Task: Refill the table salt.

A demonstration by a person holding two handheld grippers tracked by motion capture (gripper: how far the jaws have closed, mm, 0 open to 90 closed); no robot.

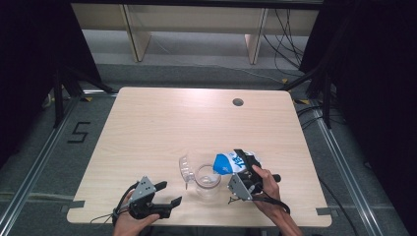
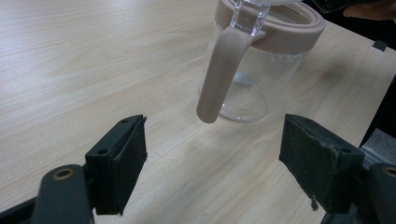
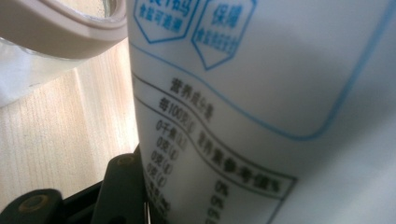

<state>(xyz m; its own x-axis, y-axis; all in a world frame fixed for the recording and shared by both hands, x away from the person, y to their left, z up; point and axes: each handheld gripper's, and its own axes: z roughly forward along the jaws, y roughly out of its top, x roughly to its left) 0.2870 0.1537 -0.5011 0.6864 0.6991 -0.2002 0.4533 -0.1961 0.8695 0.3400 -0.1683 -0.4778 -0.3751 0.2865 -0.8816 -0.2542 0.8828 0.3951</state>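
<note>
Nearest the person, the left gripper (image 1: 164, 194) rests on the surface (image 1: 147, 128) just left of the glass jar (image 1: 207, 181), its fingers (image 2: 122, 158) spread wide and empty. Right of the jar, the right gripper (image 1: 246, 164) pinches a blue-and-white bag (image 1: 230, 162) tilted over the jar's mouth; the bag hides one finger and its print is blurred. The jar's clear lid (image 1: 185, 167) stands open on its far left.
</note>
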